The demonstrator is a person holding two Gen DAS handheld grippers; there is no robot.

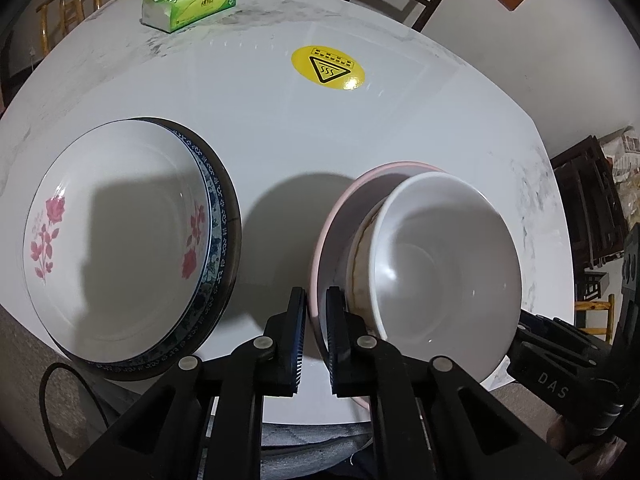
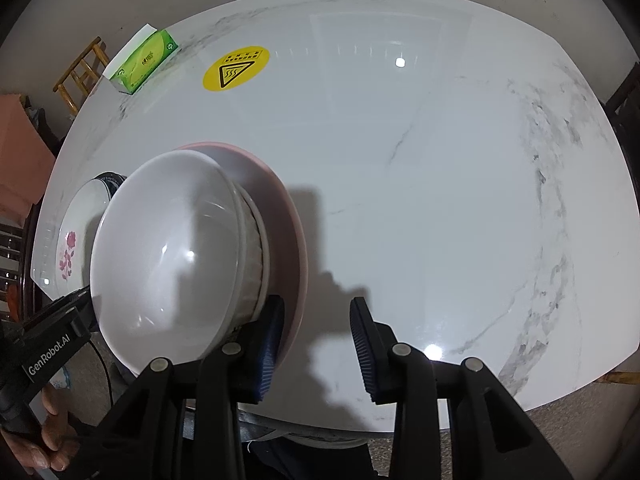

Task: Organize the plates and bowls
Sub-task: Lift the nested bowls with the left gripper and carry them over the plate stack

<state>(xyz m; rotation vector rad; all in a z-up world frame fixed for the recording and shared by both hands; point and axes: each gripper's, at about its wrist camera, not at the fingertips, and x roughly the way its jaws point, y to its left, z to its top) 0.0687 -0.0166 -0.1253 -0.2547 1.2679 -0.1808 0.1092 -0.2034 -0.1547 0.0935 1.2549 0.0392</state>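
Fingers of the left gripper (image 1: 316, 332) point steeply down at lower centre, clamped on the pink plate (image 1: 336, 216) rim; a white bowl (image 1: 440, 256) sits on it. Right wrist view: right gripper (image 2: 316, 344) stands open at bottom centre, one pad beside the plate's edge (image 2: 296, 248), nothing held.

"DAS" on right gripper (image 1: 560, 384); "GenRobot.AI" on left gripper (image 2: 48, 354); heat-warning sticker (image 1: 328, 68)
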